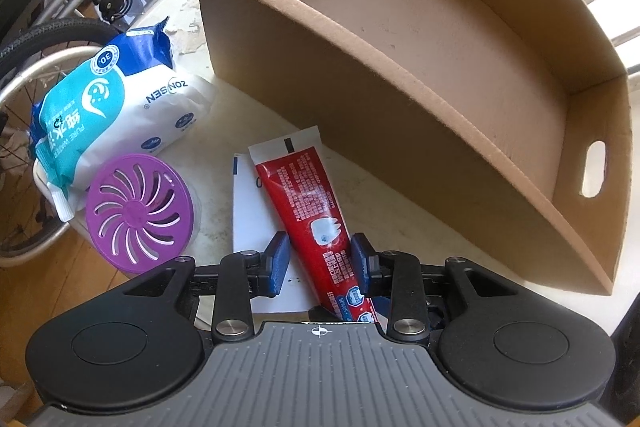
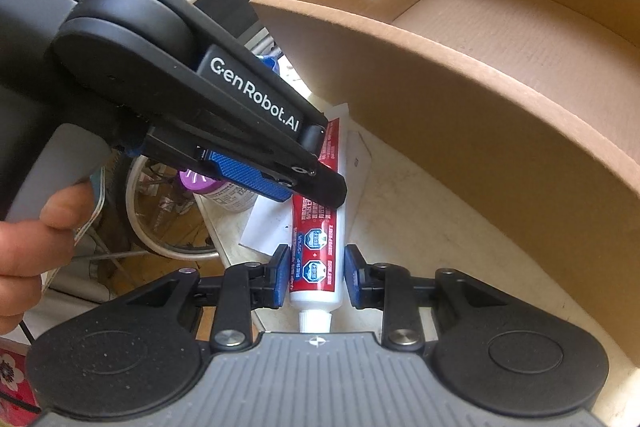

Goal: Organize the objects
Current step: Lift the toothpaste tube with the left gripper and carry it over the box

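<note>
A red toothpaste tube lies on a white card on the table, in front of the open cardboard box. My left gripper is shut on the tube's middle, pointing steeply down. In the right wrist view, the same left gripper crosses over the tube, held by a person's hand. My right gripper is shut on the tube's lower end, just above its white cap. The box has nothing inside.
A blue and white pack of wipes and a jar with a purple slotted lid sit left of the tube near the table's edge. A wheelchair wheel stands beyond that edge. The box's near wall rises close on the right.
</note>
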{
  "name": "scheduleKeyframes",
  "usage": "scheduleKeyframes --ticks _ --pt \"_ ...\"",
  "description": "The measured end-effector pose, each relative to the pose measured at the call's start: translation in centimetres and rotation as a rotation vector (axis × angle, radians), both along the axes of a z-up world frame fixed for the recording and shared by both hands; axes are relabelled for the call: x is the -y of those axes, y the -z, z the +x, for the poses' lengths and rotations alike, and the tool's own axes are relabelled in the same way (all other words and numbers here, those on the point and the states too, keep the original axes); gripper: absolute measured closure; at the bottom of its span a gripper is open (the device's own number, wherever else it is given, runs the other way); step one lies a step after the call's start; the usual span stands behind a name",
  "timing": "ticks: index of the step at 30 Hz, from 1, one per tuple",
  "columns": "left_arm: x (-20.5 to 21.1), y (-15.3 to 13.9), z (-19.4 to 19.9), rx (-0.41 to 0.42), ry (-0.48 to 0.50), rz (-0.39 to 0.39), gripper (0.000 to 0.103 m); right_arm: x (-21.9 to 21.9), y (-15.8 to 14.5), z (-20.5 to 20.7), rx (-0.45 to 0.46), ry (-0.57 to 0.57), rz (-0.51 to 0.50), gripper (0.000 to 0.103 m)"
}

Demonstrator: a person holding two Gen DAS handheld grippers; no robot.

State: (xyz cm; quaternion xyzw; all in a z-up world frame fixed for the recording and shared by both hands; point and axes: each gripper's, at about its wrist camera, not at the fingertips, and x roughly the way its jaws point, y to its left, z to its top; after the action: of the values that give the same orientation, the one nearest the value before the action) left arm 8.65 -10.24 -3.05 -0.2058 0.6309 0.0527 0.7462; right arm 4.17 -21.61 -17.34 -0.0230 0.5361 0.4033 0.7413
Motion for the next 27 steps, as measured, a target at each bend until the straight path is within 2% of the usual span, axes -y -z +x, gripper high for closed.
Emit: scheduleKeyframes --ticks 4,12,16,21,27 --pt "-0.1 0.0 0.1 0.003 0.006 -0.009 0.070 -0.3 -0.2 -0.4 0.014 -0.003 -0.013 0.072" --pt "-1.7 1.0 0.3 -0.024 -0.023 -0.120 0.069 1.1 -0.7 -0.6 -0.064 0.099 0.015 0.073" --pt "-2.2 1.4 0.3 -0.030 -0.020 -0.153 0.068 2.0 -1.6 -2.6 -0.085 0.143 0.035 0.073" --pt "-2.5 2.7 0.4 -0.086 -0.017 -0.200 0.065 2.7 -2.4 -2.8 -0.111 0.186 0.075 0.073" --pt "-2.2 3.1 0.3 -0.082 0.001 -0.193 0.065 2.8 -3.1 -2.9 -0.100 0.209 0.082 0.073"
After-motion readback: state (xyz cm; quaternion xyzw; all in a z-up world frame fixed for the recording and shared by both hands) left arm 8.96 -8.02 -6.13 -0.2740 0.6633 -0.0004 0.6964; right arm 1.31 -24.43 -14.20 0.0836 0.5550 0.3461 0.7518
